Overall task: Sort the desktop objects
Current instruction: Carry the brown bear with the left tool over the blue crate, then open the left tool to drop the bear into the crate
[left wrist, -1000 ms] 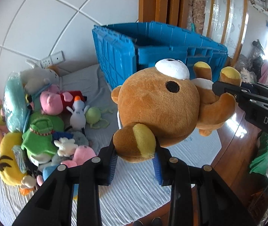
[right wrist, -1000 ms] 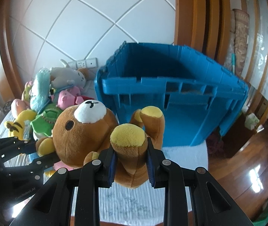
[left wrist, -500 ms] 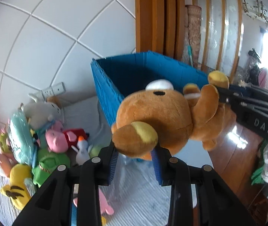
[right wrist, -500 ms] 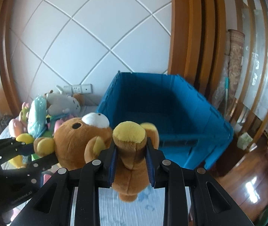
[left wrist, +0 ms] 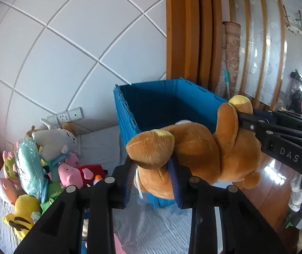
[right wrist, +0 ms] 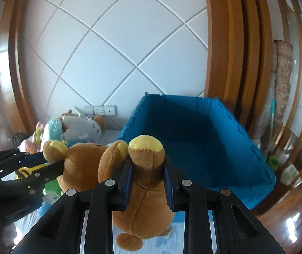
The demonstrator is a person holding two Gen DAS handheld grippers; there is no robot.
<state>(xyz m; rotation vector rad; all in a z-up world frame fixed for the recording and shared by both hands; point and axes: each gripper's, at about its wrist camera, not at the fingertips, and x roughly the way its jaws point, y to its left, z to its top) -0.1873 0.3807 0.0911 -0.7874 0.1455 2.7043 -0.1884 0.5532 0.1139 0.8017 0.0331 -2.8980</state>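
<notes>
Bench: we see a bench (left wrist: 108,146) covered in a pale grey ribbed cloth, set against a white wall of diagonal tiles.
Crate: a large open blue plastic crate (left wrist: 151,103) stands on the bench at its right side, its far end near the wall; we see its inside as bare blue walls (right wrist: 203,127).
Bear: we hold a big brown plush bear with yellow paw pads (left wrist: 193,148) in the air between us and the crate, in front of the crate's near wall, head turned away from the left wrist camera.
Toy heap: a pile of soft toys (left wrist: 45,160) lies at the bench's left side by the wall sockets, well apart from the bear; among them we make out a pink pig, a grey plush and a yellow one.
Left hand-held gripper: our left hand-held gripper (left wrist: 152,173) is clamped narrow on one of the bear's limbs, the blue pads pressing into the plush.
Right hand-held gripper: our right hand-held gripper (right wrist: 147,182) pinches another yellow-tipped limb of the bear, which bulges above the pads.
</notes>
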